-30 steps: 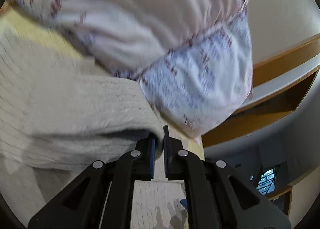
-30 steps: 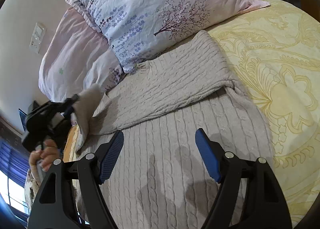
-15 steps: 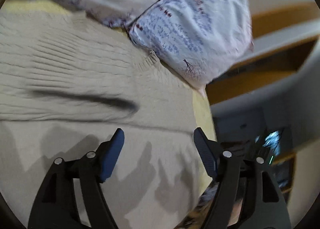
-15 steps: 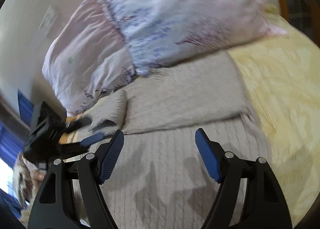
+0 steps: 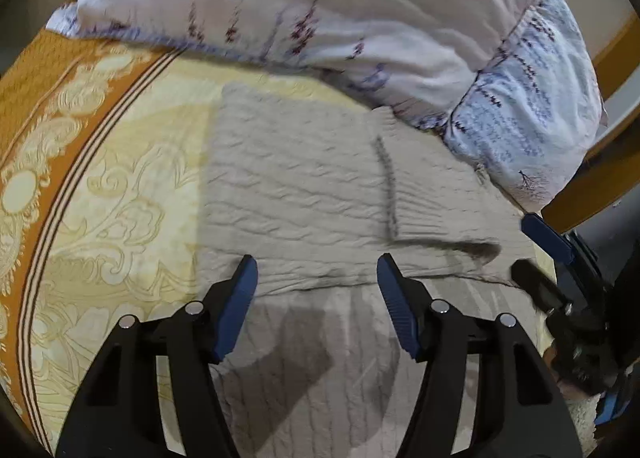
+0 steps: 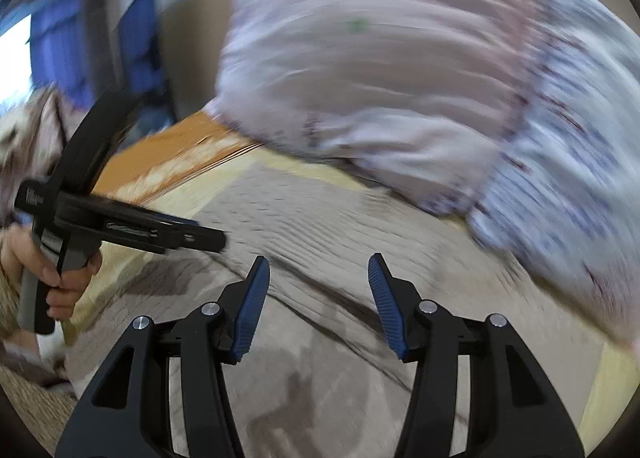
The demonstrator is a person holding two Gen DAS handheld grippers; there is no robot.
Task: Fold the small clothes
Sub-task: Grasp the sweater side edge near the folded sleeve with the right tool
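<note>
A beige cable-knit sweater (image 5: 304,194) lies flat on the bed, both sleeves folded across its chest, the cuff of one sleeve (image 5: 436,214) lying over the other. My left gripper (image 5: 316,278) is open and empty just above the sweater's body, below the folded sleeves. My right gripper (image 6: 316,282) is open and empty over the same sweater (image 6: 320,242); that view is blurred. The right gripper also shows at the right edge of the left wrist view (image 5: 548,258), and the left gripper shows at the left of the right wrist view (image 6: 200,234).
Two floral pillows (image 5: 360,18) lie against the sweater's collar end. The yellow bedspread (image 5: 100,186) with an orange border (image 5: 48,70) lies to the left. A wooden bed frame (image 5: 616,50) is at the right. A window (image 6: 12,58) with blue curtains shows at the left.
My left gripper let go of the sleeve, opened, and drew back over the sweater's body. The sleeve now lies folded across the chest. My right gripper swung left, staying open.
</note>
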